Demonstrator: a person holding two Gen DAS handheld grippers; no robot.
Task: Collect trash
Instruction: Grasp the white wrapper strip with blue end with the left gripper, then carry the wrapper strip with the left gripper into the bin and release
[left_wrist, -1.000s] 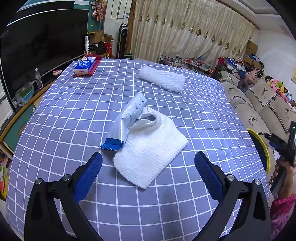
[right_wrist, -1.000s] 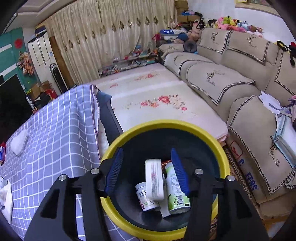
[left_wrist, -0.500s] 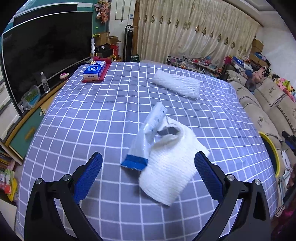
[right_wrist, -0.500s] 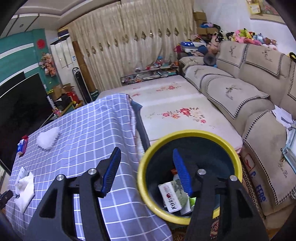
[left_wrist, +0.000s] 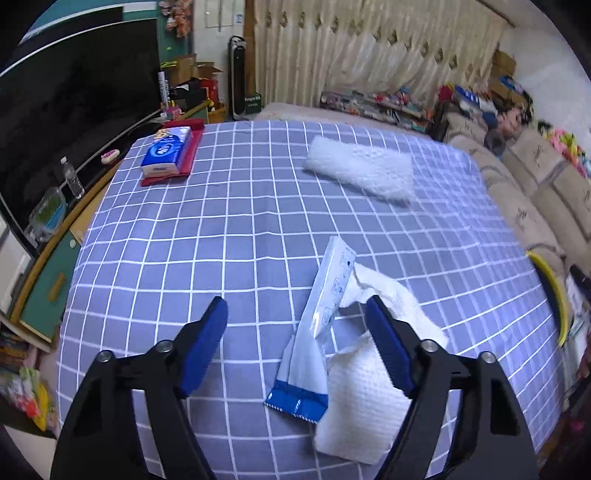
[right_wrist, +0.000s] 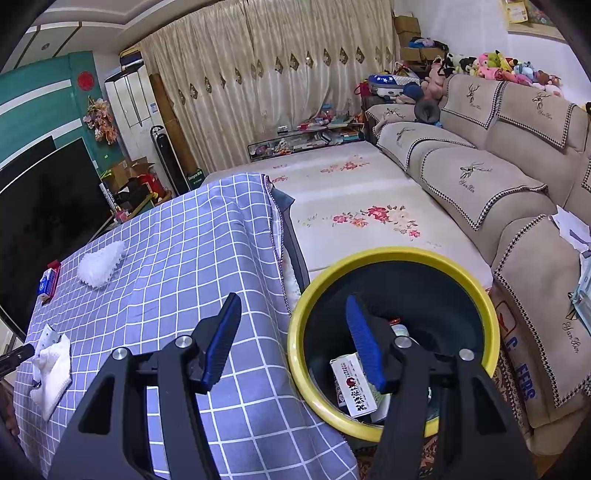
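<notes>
Only the right view shows the yellow-rimmed bin (right_wrist: 480, 291), boxes inside, beside the desk (left_wrist: 221, 229). Left view: flat blue-white plastic wrapper (left_wrist: 317, 332) overlapping a quilted paper towel (left_wrist: 365, 398). Left gripper (left_wrist: 297, 314) fingers closing around the wrapper, not gripping. Right gripper (right_wrist: 293, 312) half open, empty.

Home living room: sofa (right_wrist: 480, 177), television (left_wrist: 74, 122), curtains (right_wrist: 277, 85)

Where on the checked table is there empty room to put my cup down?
The tablecloth is bare between the tissue pack, the foam sleeve and the wrapper. It is crowded where the wrapper and paper towel lie by the left gripper.
</notes>
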